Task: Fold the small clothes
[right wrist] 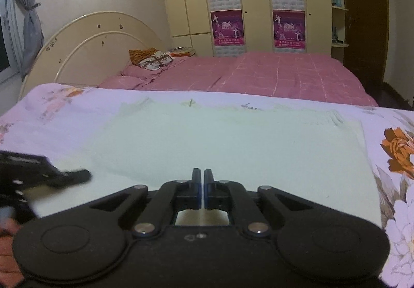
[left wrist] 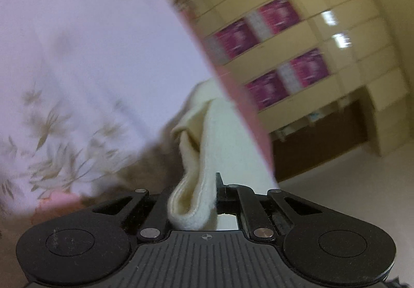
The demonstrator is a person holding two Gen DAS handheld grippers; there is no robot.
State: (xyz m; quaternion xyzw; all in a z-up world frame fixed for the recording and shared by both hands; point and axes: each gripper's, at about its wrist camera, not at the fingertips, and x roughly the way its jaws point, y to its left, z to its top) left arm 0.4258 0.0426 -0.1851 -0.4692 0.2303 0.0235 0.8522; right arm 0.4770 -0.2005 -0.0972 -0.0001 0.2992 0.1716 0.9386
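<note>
A cream knit garment [left wrist: 207, 138] hangs in a fold from my left gripper [left wrist: 191, 200], which is shut on its edge; the view is tilted and blurred. In the right wrist view the same pale garment [right wrist: 233, 148] lies spread flat on a lilac floral sheet [right wrist: 64, 117]. My right gripper [right wrist: 202, 179] is shut with its jaws together low over the garment's near edge; I cannot tell if cloth is pinched. The left gripper [right wrist: 75, 175] shows at the garment's left edge.
A pink checked bed [right wrist: 258, 76] with a pillow [right wrist: 152, 61] lies beyond the sheet. A cream wardrobe [right wrist: 256, 3] with purple posters stands behind, a dark door [right wrist: 362, 16] at right, a curtain [right wrist: 28, 11] at left.
</note>
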